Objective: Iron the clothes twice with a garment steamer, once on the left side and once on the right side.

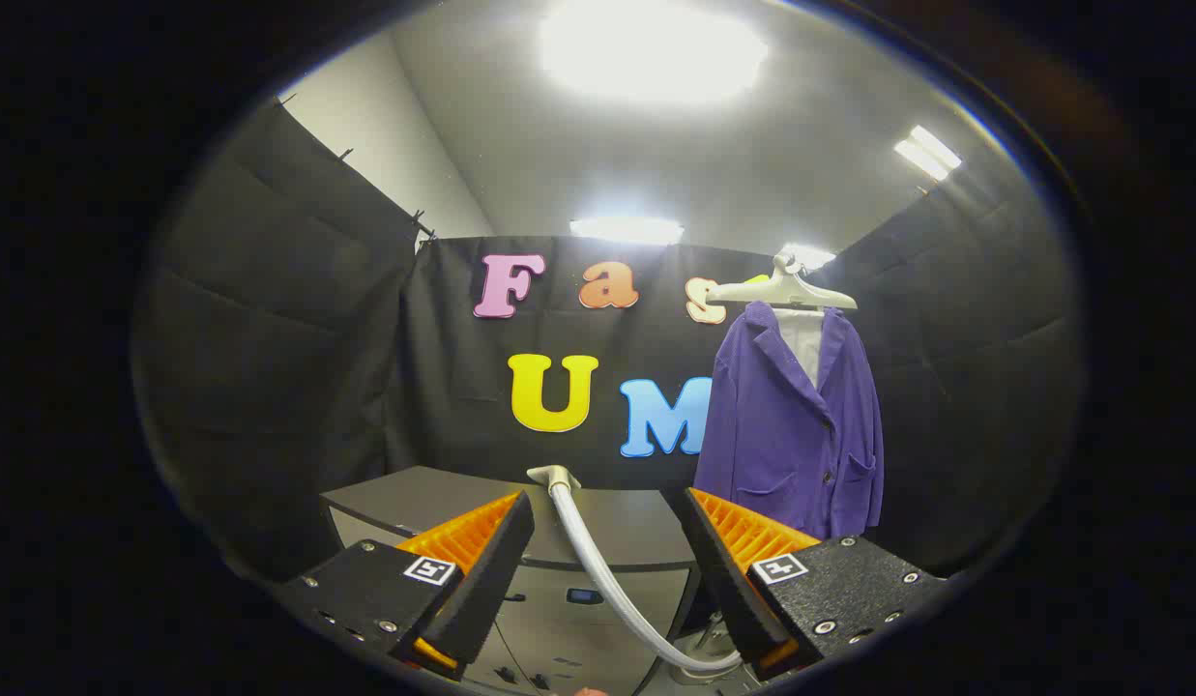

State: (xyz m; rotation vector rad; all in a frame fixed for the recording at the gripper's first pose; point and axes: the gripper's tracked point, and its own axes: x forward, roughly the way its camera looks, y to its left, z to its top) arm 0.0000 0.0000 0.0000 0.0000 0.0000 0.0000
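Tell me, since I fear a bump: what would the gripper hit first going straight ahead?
Likely the steamer hose, which curves up between the open fingers of the gripper. Beyond it stands the grey cabinet; depth is unclear.

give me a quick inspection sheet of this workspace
surface: grey cabinet top beyond the fingers, bare where visible
job's things: purple jacket on a pale hanger, hung upright right of the cabinet; steamer head at the cabinet's front edge
clutter: nothing seen
grippers: gripper open, holding nothing
cables: pale steamer hose runs down from the head between the fingers
surroundings: black cloth walls, lit ceiling lights
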